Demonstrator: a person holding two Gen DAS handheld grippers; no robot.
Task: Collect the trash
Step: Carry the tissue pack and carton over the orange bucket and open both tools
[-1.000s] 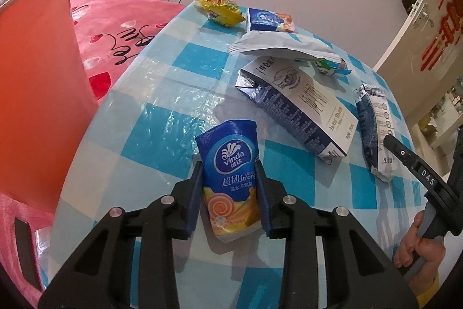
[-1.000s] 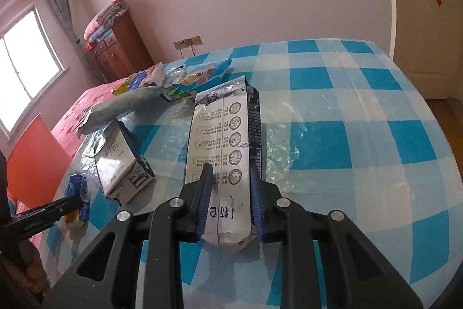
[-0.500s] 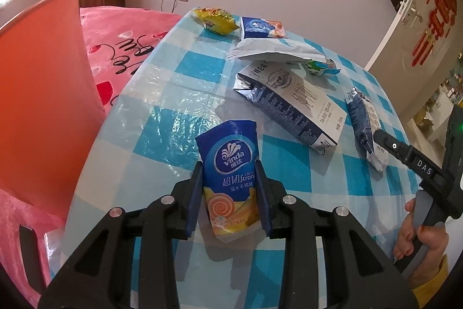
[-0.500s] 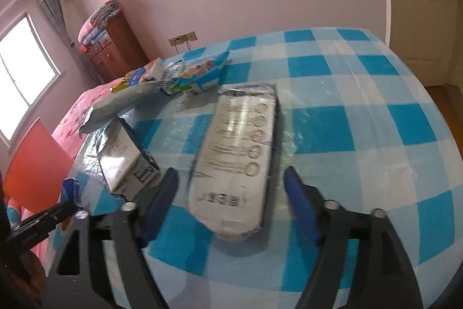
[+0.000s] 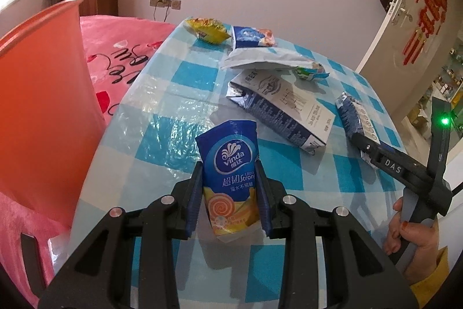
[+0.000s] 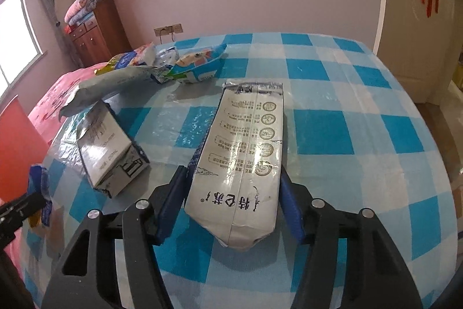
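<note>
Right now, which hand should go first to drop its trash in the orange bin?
Left, probably. The left gripper is shut on the Vinda tissue pack, with the orange bin just to its left. The right gripper flanks the silver milk carton, farther from the bin, grip unclear.

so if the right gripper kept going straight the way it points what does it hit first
The right gripper already straddles the long white foil milk carton lying flat; going on, its open jaws would slide along it. Beyond lies the crumpled blue-and-white snack wrapper, probably left of that line.
</note>
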